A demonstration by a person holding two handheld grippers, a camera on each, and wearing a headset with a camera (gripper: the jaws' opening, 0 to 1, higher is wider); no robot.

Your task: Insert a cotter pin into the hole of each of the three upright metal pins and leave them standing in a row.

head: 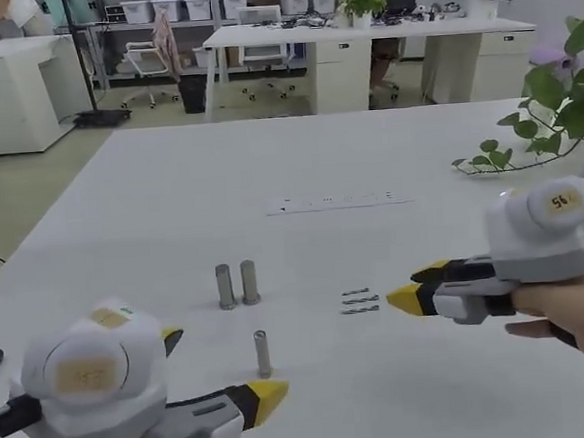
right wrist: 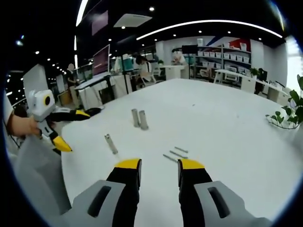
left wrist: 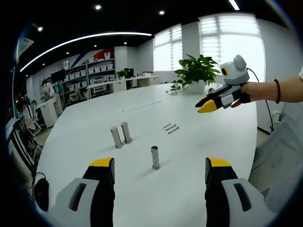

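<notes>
A: Entry, stock?
B: 3 cotter pins (head: 360, 301) lie right of the paired metal pins (head: 236, 284); lone metal pin (head: 262, 352) stands in front of that pair.
A: Grippers?
B: Left gripper (head: 220, 366), right gripper (head: 417, 283): both released, empty, probably flanking for pickup.

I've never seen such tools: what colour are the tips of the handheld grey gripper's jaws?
Yellow, on the right gripper; clearest in the right gripper view.

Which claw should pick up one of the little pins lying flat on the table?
The right claw, I think. Its open tips point at the three cotter pins lying just in front of it. The left claw is open too, but sits nearer the lone metal pin, farther from them.
</notes>
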